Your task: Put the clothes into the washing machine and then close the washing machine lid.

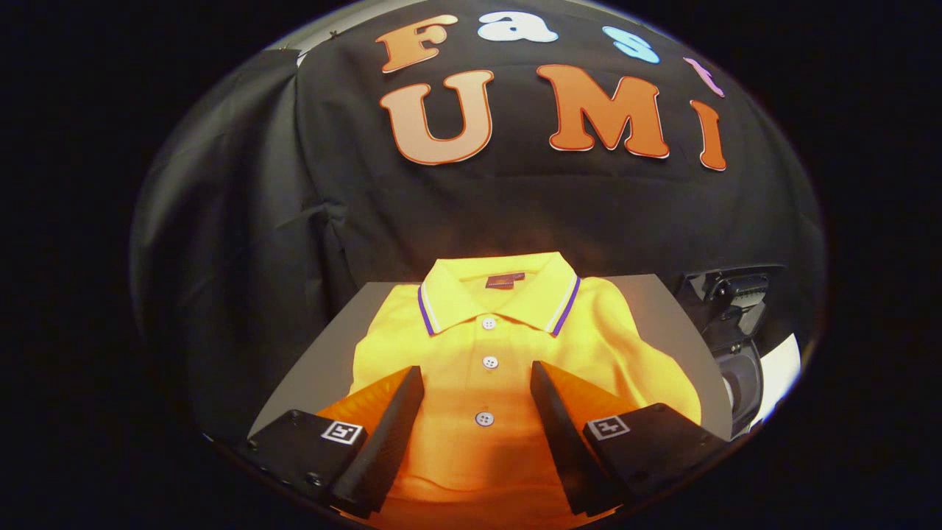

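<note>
My hand-held two-finger gripper [477, 383], with black wedge-shaped fingers [390, 430] backed in orange, stands released: the jaws are spread wide and neither pad presses on anything. Each finger base carries a small square black-and-white marker tag [343, 432].

Between the fingers, and running on beyond them toward 12 o'clock, lies the folded bright yellow polo shirt [486, 346]. It lies flat and face up, its buttoned placket centred in the gap. Three white buttons [484, 419] show in a line; the lowest sits between the fingertips, the other two just ahead of them. The shirt's collar [500, 294], edged with purple and white stripes, is at the far end, at 12 o'clock from the fingers. Whether the fingertips touch the cloth or hover above it, I cannot tell.

The shirt rests on a flat grey tabletop [662, 309], which shows bare at 10 and 2 o'clock of the garment.

At 3 o'clock, past the table's edge, stands a dark grey and white machine body [736, 353], partly cut off; its details are unclear.
</note>
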The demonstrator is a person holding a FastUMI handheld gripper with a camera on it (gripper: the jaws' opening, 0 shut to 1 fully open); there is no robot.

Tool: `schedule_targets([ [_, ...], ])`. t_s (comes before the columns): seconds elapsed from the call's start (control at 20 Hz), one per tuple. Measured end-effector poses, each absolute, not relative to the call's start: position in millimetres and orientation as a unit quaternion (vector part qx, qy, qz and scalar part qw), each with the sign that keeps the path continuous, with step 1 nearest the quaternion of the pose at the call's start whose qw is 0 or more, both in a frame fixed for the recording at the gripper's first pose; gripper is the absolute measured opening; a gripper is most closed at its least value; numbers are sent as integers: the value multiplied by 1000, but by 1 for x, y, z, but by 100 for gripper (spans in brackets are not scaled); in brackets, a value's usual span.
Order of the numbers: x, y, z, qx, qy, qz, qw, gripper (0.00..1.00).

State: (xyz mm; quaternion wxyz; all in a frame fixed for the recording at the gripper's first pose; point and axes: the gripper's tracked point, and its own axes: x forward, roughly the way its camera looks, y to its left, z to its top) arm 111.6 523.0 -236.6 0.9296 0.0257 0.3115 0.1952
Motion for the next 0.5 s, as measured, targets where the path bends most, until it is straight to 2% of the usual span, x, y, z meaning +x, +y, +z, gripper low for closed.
schedule_targets([
  [0.1, 109, 523, -236, 16, 315, 210, 925, 91],
  [0.25, 107, 529, -236, 29, 312, 234, 921, 51],
  [0.3, 107, 529, -237, 28, 317, 237, 918, 48],
  [0.35, 106, 529, -238, 31, 323, 236, 916, 37],
  [0.5, 108, 529, -235, 46, 324, 233, 916, 19],
])
